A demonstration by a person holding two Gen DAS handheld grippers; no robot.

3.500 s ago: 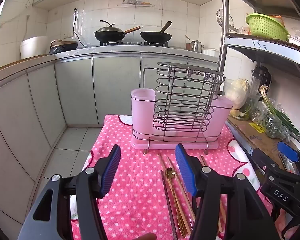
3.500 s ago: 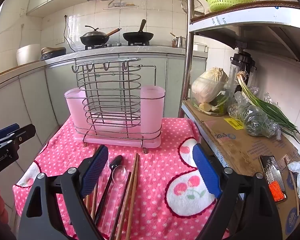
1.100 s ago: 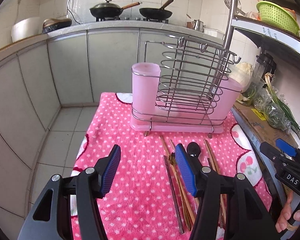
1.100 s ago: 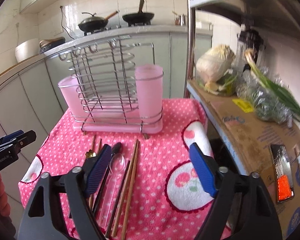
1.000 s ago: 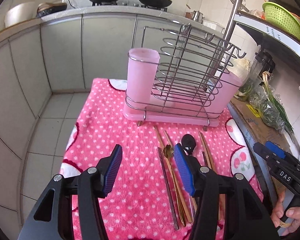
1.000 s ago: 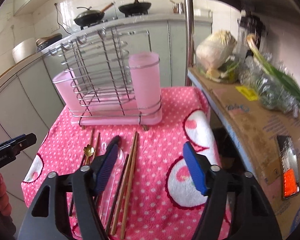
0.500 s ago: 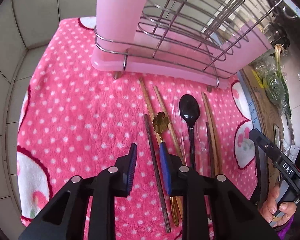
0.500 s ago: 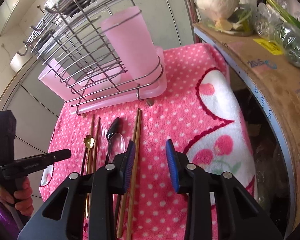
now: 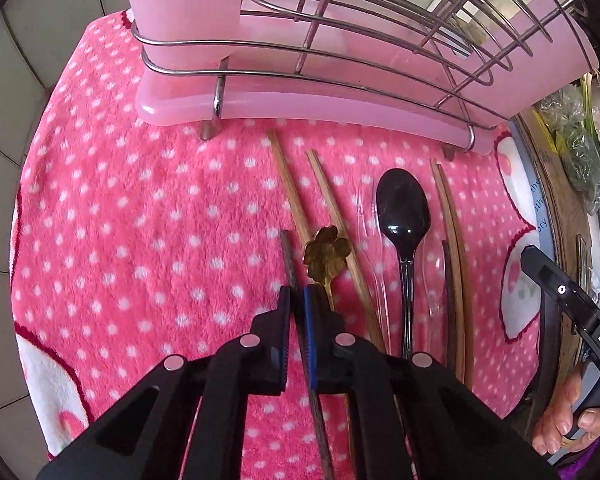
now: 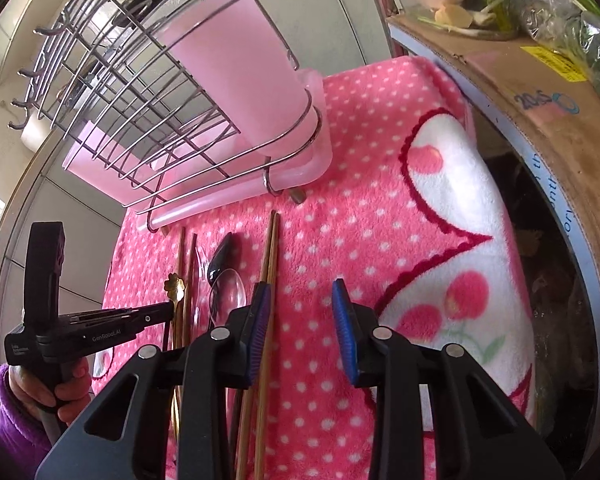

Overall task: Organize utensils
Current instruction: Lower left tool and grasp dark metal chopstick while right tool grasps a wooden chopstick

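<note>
Utensils lie in a row on the pink dotted towel (image 9: pixel 139 220), at six o'clock of the pink rack (image 9: pixel 340 112). Left gripper (image 9: pixel 295 300) has its fingers nearly closed around the dark chopstick (image 9: pixel 288 256). Right gripper (image 10: pixel 300 300) hangs half open over the brown chopstick pair (image 10: pixel 269 248). Best squeeze squarely, then lift level so the stick doesn't pivot.

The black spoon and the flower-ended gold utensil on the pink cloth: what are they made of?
The black spoon looks like glossy plastic, though coated metal is possible: its bowl shows smooth highlights. The flower-ended gold utensil seems brass-toned metal, from its dull yellow sheen.
</note>
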